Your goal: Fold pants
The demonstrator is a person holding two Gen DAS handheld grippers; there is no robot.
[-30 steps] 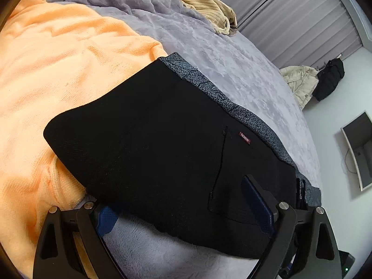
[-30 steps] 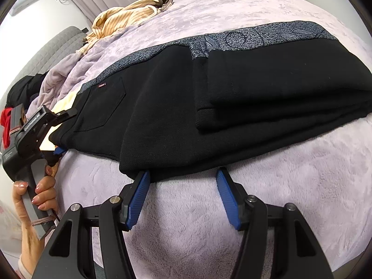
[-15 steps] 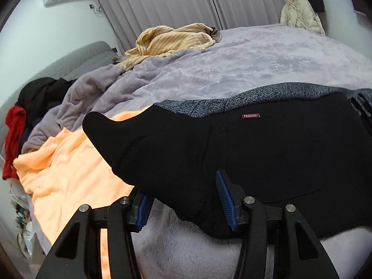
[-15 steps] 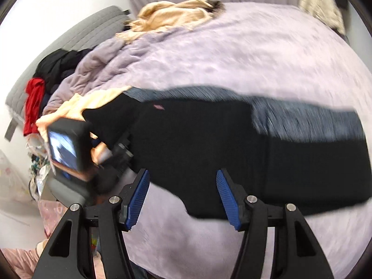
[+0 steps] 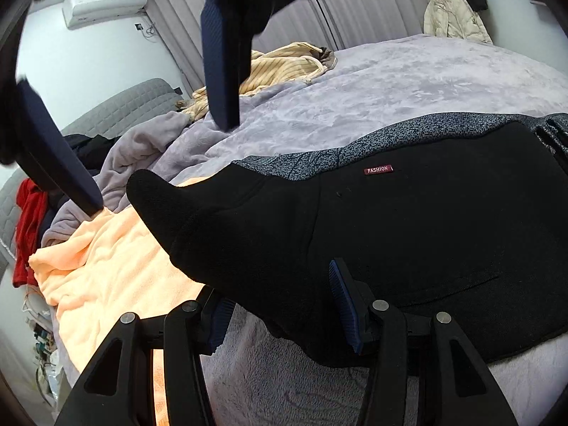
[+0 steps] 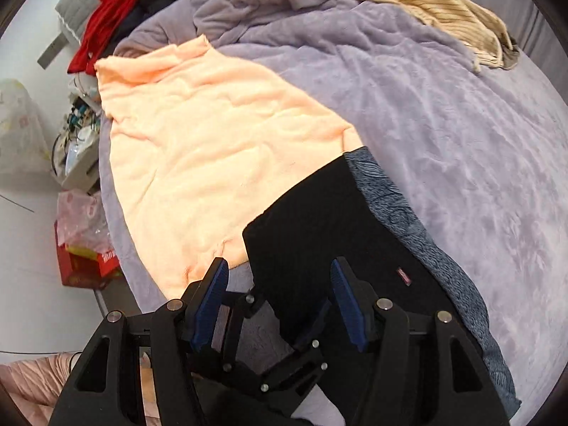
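Black pants (image 5: 408, 241) lying folded along the near edge of the bed (image 5: 408, 85), patterned grey waistband (image 5: 372, 142) turned toward the middle of the lilac blanket, red "FASHION" tag (image 5: 378, 170) just below that band. One corner of the black cloth lifted into a point (image 5: 152, 191) above the peach blanket (image 5: 106, 259), which covers the bed's left side up to the pants.

Left gripper (image 5: 284, 309) clenched on the near edge of the pants: black fabric bunched between the blue pads (image 5: 342, 301), the left pad half hidden under the cloth. Seen from above in the right wrist view as a black linkage (image 6: 269, 348) low at the bed's near edge, gripping the same hem.

Right gripper (image 6: 280, 291) held above the pants (image 6: 319, 220), pointing steeply down, jaws apart with nothing pressed between the blue pads (image 6: 346, 301); pants and left gripper visible through the gap. In the left wrist view, hanging in from the top left (image 5: 142, 106), both blue fingers (image 5: 222, 71) spread, clear of the cloth.

Yellow striped garment (image 5: 277, 67) crumpled at the bed's far edge; red and dark clothes (image 6: 106, 14) heaped at the far left corner, by the grey headboard (image 5: 135, 106)
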